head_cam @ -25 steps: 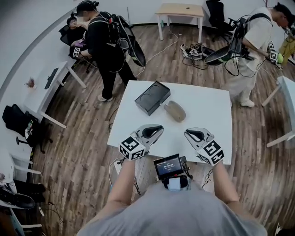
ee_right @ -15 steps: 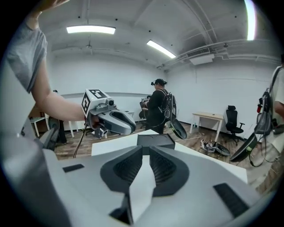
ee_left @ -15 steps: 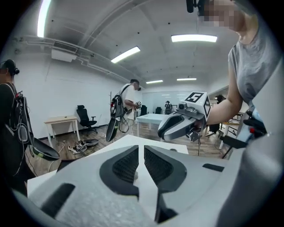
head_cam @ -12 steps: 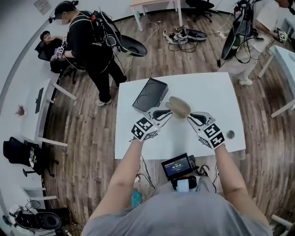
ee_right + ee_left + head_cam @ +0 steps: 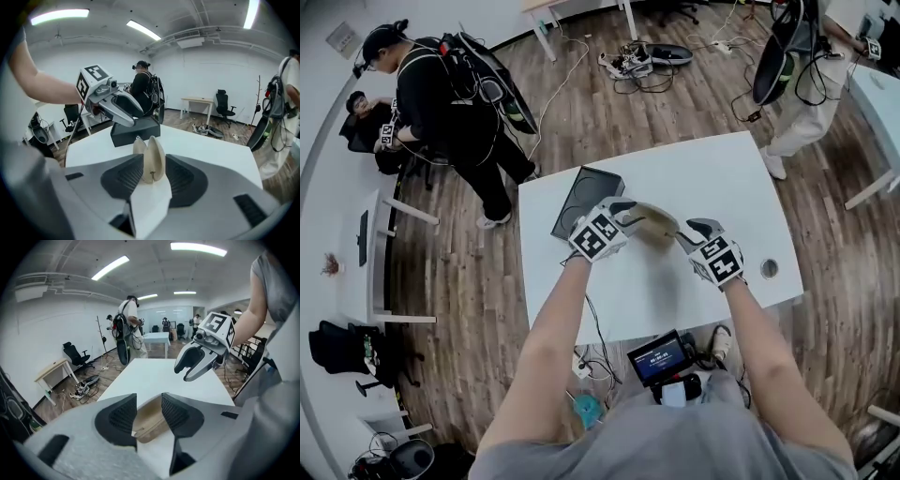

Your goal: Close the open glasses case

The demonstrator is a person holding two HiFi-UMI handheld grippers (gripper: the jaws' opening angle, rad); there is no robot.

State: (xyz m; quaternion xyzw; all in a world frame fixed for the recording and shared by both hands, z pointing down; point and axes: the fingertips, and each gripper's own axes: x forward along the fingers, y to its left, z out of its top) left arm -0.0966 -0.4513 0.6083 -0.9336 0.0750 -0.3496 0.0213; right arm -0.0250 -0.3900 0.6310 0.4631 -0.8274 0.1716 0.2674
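Observation:
The beige glasses case (image 5: 652, 222) lies on the white table (image 5: 722, 187), its two halves parted. My left gripper (image 5: 630, 208) is at the case's left end. Its jaws are opening, and the case (image 5: 147, 423) shows in the gap between them without either pad pressing on it. My right gripper (image 5: 686, 228) is at the case's right end. In the right gripper view the case (image 5: 152, 152) stands end-on between the parted jaws of that gripper (image 5: 153, 163), close to both pads, with no clear squeeze.
A black box (image 5: 584, 202) lies just left of the case, near the table's left edge. A round hole (image 5: 769, 269) sits near the table's right front corner. A person in black (image 5: 450, 103) stands off the table's far left corner. Cables (image 5: 633, 61) lie on the wooden floor.
Both grippers have moved forward and down from the table's near edge to the two ends of the case. The left jaws have parted.

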